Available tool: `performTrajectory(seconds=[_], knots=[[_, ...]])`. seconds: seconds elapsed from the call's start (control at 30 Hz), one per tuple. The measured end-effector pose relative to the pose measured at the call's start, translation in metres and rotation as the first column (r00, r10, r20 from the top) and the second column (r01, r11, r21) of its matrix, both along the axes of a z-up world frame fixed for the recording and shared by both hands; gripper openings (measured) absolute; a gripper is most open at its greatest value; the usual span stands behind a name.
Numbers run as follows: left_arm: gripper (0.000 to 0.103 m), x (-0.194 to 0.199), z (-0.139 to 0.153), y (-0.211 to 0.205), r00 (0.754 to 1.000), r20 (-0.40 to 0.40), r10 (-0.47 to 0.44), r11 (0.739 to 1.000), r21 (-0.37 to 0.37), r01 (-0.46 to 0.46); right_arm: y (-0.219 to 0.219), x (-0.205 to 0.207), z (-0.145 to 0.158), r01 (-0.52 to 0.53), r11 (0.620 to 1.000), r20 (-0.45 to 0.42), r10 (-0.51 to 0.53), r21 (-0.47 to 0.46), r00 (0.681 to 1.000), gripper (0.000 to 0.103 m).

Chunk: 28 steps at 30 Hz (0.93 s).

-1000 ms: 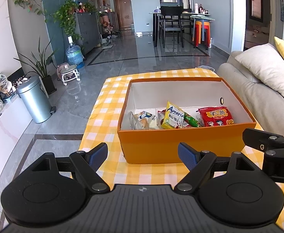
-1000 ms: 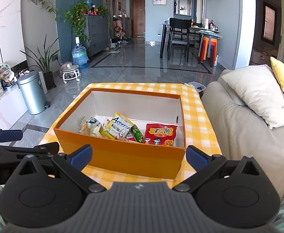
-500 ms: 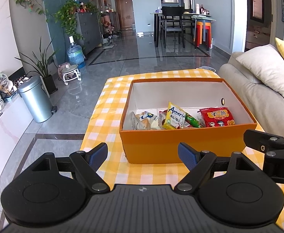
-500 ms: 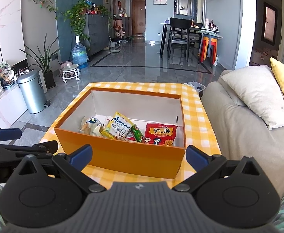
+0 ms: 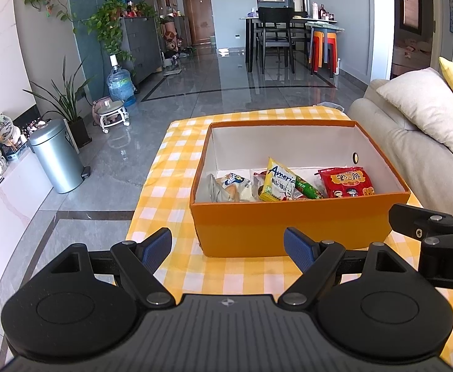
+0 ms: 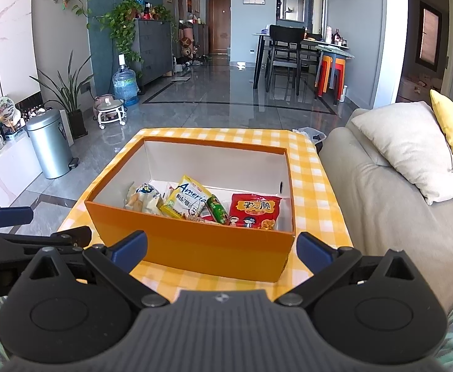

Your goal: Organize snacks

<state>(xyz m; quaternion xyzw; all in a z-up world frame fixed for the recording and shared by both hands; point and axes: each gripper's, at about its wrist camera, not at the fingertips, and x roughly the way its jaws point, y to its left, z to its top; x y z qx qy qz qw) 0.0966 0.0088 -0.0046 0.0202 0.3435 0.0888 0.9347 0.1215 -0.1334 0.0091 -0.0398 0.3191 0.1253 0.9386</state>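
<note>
Orange box [image 5: 291, 226] dead ahead on bench [image 5: 176, 167], snacks [image 5: 280, 181] along near wall. Left gripper [image 5: 228, 245] and right gripper [image 6: 221, 246] spread wide, empty, about equally near.

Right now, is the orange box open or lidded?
Open. The orange box has no lid on it; its white inner walls and the snack packets at its near end show from above.
</note>
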Motion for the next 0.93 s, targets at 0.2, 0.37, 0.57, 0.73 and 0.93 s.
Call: performTrajectory(seconds=[0.2,0.37,0.57,0.73,0.93], knots=[[0.096,0.0002,-0.0033,-0.0007,1.000,-0.006,0.004,1.000,0.017,-0.004,0.0006,0.0016,-0.0017,0.004,1.000,-0.010,-0.004,-0.002,1.000,0.099],[0.096,0.0001,-0.0040,0.0002,1.000,-0.010,0.006,1.000,0.020,-0.006,0.0012,0.0022,-0.0031,0.008,1.000,-0.017,-0.008,-0.002,1.000,0.099],[0.096,0.0003,-0.0035,0.0002,1.000,-0.010,0.005,1.000,0.017,-0.005,0.0035,0.0031,-0.0031,0.002,1.000,-0.023,-0.002,-0.003,1.000,0.099],[0.096,0.0012,-0.0034,-0.0005,1.000,-0.009,0.005,1.000,0.016,-0.005,0.0041,0.0033,-0.0038,0.001,1.000,-0.025,-0.001,-0.003,1.000,0.099],[0.096,0.0013,-0.0032,-0.0008,1.000,-0.008,0.004,1.000,0.013,-0.004,0.0044,0.0024,-0.0055,0.000,1.000,-0.033,0.000,-0.002,0.999,0.099]])
